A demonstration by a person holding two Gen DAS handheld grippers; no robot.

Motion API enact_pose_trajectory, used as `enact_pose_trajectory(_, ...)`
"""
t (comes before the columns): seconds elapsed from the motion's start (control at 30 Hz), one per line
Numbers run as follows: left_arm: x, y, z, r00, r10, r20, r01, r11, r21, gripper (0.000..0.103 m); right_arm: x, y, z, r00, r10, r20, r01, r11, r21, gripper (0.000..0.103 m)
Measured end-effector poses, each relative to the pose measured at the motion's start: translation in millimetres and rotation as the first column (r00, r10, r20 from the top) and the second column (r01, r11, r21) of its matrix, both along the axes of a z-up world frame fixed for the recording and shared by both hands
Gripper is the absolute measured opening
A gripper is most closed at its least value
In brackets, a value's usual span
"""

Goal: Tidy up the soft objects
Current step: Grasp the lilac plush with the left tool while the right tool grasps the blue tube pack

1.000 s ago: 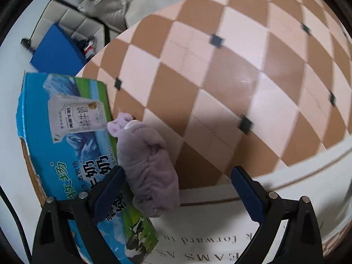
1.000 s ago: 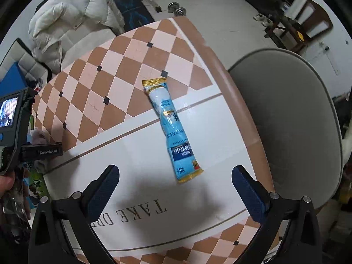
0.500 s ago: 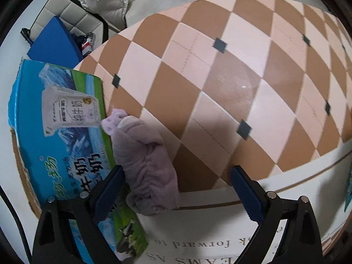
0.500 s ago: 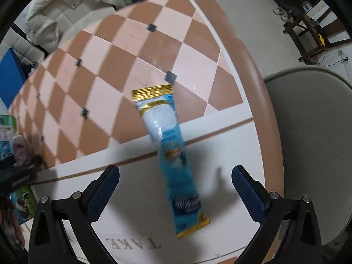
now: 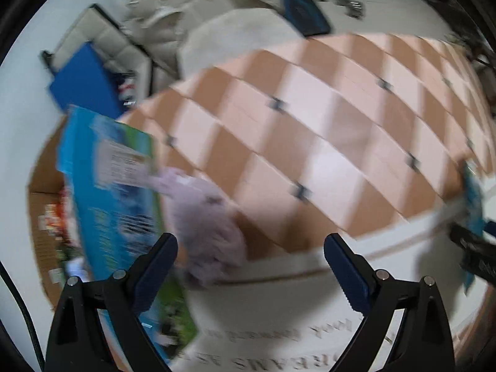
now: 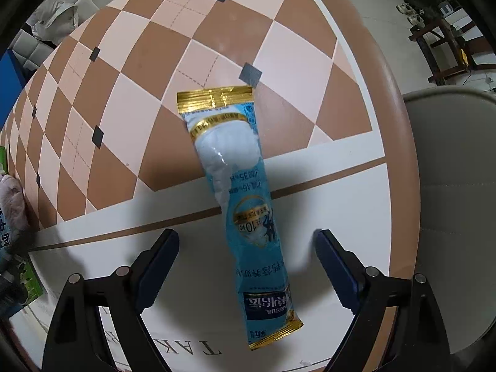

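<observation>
A long light-blue sachet with gold ends (image 6: 240, 210) lies on the table, its lower half between the fingers of my right gripper (image 6: 246, 265), which is open and low over it. A lilac plush toy (image 5: 207, 220) lies on the table against a blue and green milk carton box (image 5: 114, 204). My left gripper (image 5: 250, 266) is open and empty, a little back from the toy; this view is blurred by motion. The toy also shows at the left edge of the right wrist view (image 6: 12, 200). The sachet shows at the right edge of the left wrist view (image 5: 472, 198).
The round table (image 6: 310, 15) has a checked brown and pink top and a white band with lettering. A grey padded chair (image 6: 455, 201) stands right of the table. The open box holds several items (image 5: 49, 220). A white jacket (image 5: 173, 0) lies on a seat beyond.
My right gripper has come down close over the sachet, which now sits between its fingers. My left gripper has pulled back and tilted up from the toy and box; both stayed open.
</observation>
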State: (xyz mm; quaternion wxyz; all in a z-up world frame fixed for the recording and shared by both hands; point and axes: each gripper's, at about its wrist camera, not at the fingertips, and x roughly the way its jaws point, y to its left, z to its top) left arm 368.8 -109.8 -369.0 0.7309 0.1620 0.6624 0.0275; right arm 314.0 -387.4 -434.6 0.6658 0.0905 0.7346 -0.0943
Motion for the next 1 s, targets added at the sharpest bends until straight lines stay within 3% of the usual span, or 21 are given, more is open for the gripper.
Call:
enact_pose_trajectory(0.07,14.0,8.1,-12.7,0.999,0.028,-0.034,-0.026,0.999,0.046,0.097,0.8,1.2,0.1,1.0,0.002,0.002,-0.002,1.0,-0.005,0.092)
enact_pose_trajectory(0.17,28.9,16.7,-51.5,0.983,0.055,-0.175,-0.034,0.992,0.119,0.1,2.4,2.3,4.4,1.0,0.009,0.006,-0.008,1.0,-0.015,0.092)
enact_pose_trajectory(0.27,35.7,13.3,-52.2,0.981,0.063,-0.186,-0.041,0.992,0.118,0.099,2.7,6.9,5.8,1.0,0.01,0.002,-0.01,1.0,-0.018,0.087)
enact_pose_trajectory(0.4,46.5,23.6,-52.7,0.965,0.128,-0.231,-0.126,0.992,0.024,0.088,1.1,4.5,5.5,1.0,0.001,0.0,-0.001,1.0,0.003,0.079)
enact_pose_trajectory(0.47,45.8,30.3,-50.4,0.964,0.135,-0.231,-0.149,0.988,-0.041,0.074,0.3,5.8,7.9,1.0,-0.001,0.0,0.001,1.0,0.007,0.074)
enact_pose_trajectory(0.53,39.7,34.6,-47.4,0.953,0.153,-0.261,-0.198,0.968,-0.156,0.038,1.6,9.9,13.2,1.0,0.013,0.01,-0.013,1.0,0.003,0.063)
enact_pose_trajectory(0.57,38.1,35.2,-47.8,0.945,0.164,-0.284,-0.221,0.958,-0.183,0.038,1.0,11.8,15.4,1.0,0.016,0.012,-0.016,1.0,0.001,0.054)
enact_pose_trajectory(0.6,34.0,34.0,-48.1,0.942,0.167,-0.291,-0.231,0.952,-0.2,0.038,-0.1,13.4,17.0,1.0,0.014,0.012,-0.014,1.0,0.0,0.037)
enact_pose_trajectory(0.67,21.0,28.2,-46.8,0.95,0.148,-0.275,-0.213,0.951,-0.224,0.038,-2.7,16.4,18.7,1.0,0.006,-0.001,-0.006,1.0,0.018,0.022)
enact_pose_trajectory(1.0,-82.5,9.2,-48.3,0.951,0.038,-0.305,-0.137,0.94,-0.312,0.037,-69.3,71.7,19.8,0.993,0.102,-0.063,-0.089,0.979,0.183,0.02)
